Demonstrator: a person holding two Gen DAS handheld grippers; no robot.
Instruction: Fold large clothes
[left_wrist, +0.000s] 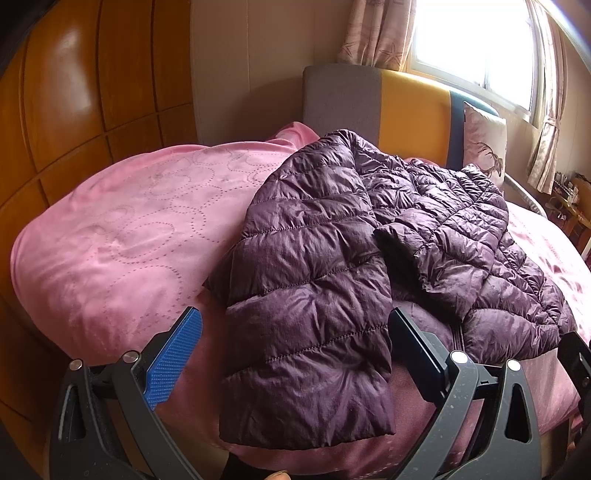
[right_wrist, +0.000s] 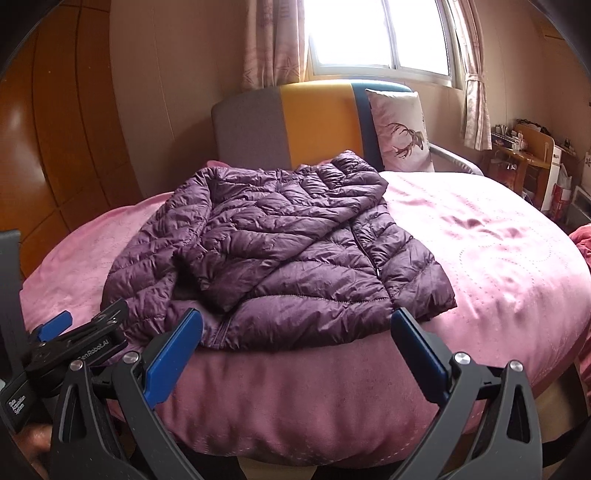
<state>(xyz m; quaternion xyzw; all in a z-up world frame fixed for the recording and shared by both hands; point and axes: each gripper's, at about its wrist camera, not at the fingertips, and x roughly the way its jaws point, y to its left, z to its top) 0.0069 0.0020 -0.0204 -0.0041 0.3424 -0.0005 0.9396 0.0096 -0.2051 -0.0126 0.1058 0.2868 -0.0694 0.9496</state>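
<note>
A dark purple quilted puffer jacket (left_wrist: 332, 258) lies on the pink bed cover (left_wrist: 122, 236), front up, with both sleeves folded across the body. My left gripper (left_wrist: 295, 321) is open, its fingers either side of the jacket's near left hem, not closed on it. In the right wrist view the jacket (right_wrist: 273, 251) lies ahead on the bed cover (right_wrist: 498, 258). My right gripper (right_wrist: 295, 321) is open and empty just in front of the jacket's near hem. The left gripper (right_wrist: 62, 332) shows at the lower left there.
A grey, yellow and navy headboard (right_wrist: 314, 122) stands at the far side, with a deer-print pillow (right_wrist: 399, 129) against it. A wooden wardrobe (left_wrist: 74, 110) is on the left. A cluttered wooden desk (right_wrist: 524, 162) stands at the right under a curtained window (right_wrist: 380, 33).
</note>
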